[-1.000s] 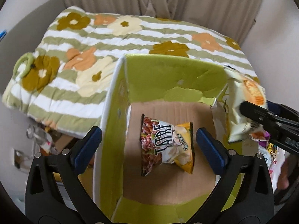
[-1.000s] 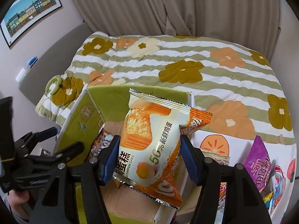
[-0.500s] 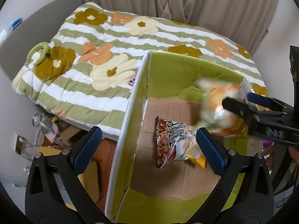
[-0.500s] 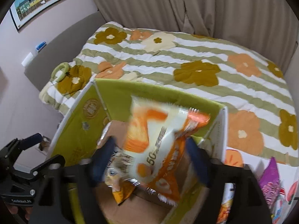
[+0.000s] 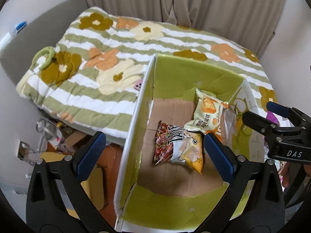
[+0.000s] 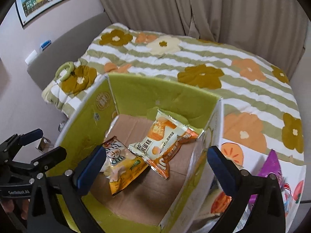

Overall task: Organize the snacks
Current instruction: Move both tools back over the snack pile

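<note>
- The right tongs (image 6: 155,167) are spread wide with nothing between them, hovering over the near right side of the box (image 6: 93,108).
- The left tongs (image 5: 153,155) are spread just as wide and bare, above the box's near left wall.
- Just beyond both, 2 packs lie on the cardboard floor: the cake pack (image 6: 163,141) tilts with its lower edge overlapping the chip bag (image 5: 178,147), its top toward the far wall.
- The box sits on the bed (image 6: 194,58); more snacks (image 6: 272,167), a purple pouch among them, wait just outside its right wall.
- Likely next move: the right tongs swing out to that pile.
- Risks: a tong could clip the thin right wall on the way out and shove or tip the box on the soft quilt.
- The slick, puffy foil pouches could slide out of a shallow pinch.
- Packs dropped loosely stack crooked, so later ones may slide into a heap rather than lie tidy.
</note>
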The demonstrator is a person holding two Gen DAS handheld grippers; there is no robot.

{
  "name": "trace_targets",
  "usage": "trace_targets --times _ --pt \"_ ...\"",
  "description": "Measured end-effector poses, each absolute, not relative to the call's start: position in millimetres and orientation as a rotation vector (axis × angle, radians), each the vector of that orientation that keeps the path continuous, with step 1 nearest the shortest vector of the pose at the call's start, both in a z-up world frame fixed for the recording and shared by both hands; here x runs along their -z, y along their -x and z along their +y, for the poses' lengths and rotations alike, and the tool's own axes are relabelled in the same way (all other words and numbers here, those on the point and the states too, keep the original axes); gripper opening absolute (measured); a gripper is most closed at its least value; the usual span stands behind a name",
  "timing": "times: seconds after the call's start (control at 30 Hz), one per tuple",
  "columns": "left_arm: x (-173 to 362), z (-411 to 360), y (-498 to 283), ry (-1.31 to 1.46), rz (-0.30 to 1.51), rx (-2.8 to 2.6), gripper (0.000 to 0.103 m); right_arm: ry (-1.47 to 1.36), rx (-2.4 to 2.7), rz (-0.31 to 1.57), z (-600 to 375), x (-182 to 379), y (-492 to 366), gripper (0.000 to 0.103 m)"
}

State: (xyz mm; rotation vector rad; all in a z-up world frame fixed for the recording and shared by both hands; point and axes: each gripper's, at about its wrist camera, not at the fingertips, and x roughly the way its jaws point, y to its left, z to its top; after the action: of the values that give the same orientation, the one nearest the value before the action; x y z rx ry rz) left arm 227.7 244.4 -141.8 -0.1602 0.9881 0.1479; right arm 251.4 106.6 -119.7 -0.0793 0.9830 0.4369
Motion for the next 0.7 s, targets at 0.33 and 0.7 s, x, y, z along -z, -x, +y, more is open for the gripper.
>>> trace_targets --times 0.33,0.7 --pt "99 233 -193 0.13 0.893 -0.086 0.1 0.066 -0.361 0.857 93 66 -202 0.103" --pt "75 189 -170 0.105 0.833 0.073 0.1 0.008 -0.173 0.801 36 27 -150 0.103"
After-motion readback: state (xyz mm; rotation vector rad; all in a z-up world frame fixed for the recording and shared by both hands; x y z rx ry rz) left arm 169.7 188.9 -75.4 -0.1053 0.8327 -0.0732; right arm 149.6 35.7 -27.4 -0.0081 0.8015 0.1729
